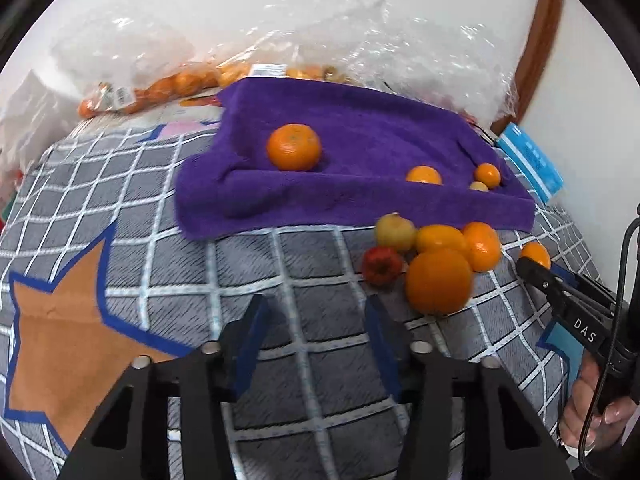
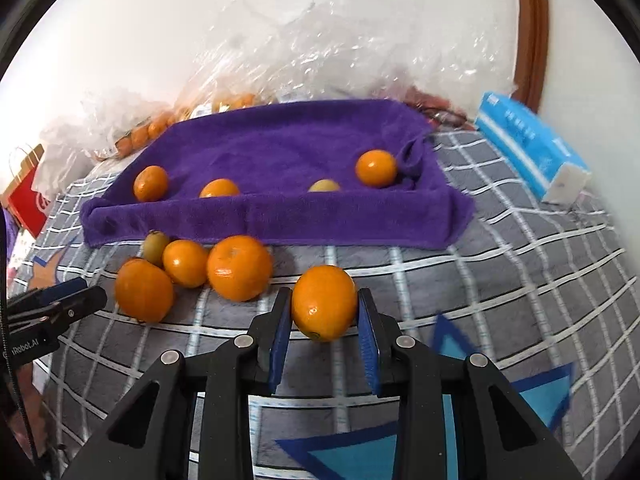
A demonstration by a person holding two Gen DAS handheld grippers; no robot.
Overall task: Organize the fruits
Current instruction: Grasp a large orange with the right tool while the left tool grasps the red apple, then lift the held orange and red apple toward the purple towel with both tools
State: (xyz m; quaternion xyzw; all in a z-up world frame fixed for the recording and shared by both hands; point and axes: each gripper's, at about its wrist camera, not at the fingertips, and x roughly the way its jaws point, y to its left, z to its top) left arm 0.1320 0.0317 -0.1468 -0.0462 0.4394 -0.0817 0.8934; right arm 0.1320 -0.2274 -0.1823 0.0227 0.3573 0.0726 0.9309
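While an orange (image 2: 324, 303) is clamped in the right tool (image 2: 325, 318) | left tool (image 1: 314, 336) narrowed, empty | orange to be lifted clear, lowered gently onto purple towel (image 2: 280, 148).

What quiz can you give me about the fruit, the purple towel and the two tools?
1. True or false: the right tool is gripping an orange.
2. Pick one: how many fruits lie on the purple towel? A) two B) four C) seven
3. Fill the gap: the left tool has ____ between its fingers.

Key: 1 true; 2 B; 3 nothing.
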